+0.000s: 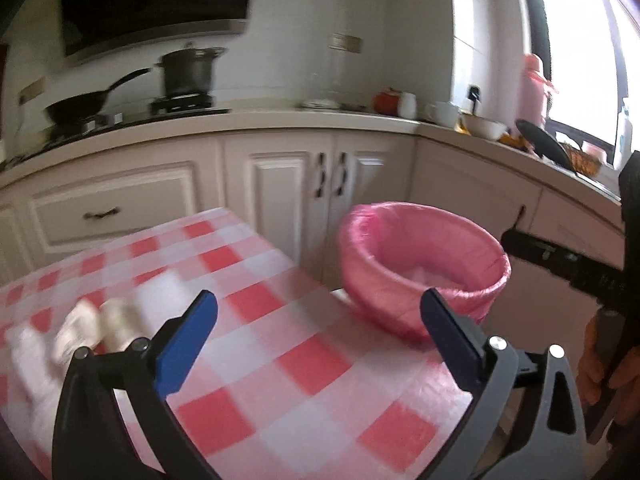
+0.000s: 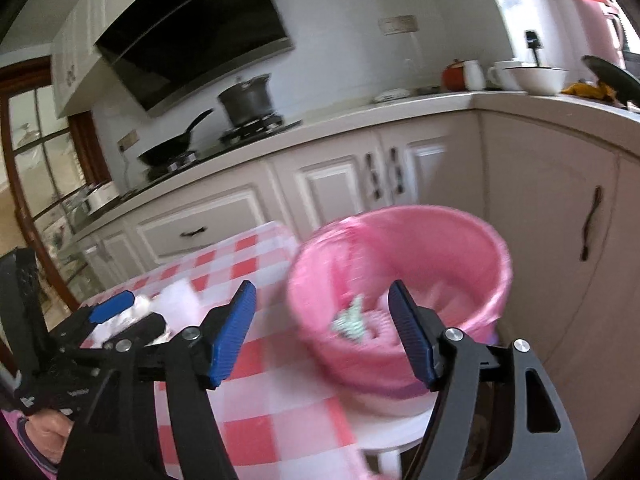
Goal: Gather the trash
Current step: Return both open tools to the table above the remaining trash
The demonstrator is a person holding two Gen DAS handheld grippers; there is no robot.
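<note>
Blue-padded jaws of the left gripper stand spread wide and empty above the red-and-white checked tablecloth, angled slightly downward. The right gripper is likewise parted with nothing between its pads, tilted toward the round bin lined with a pink plastic bag, just beside the table edge. Crumpled white paper scraps lie blurred on the cloth. No writing is legible.
</note>
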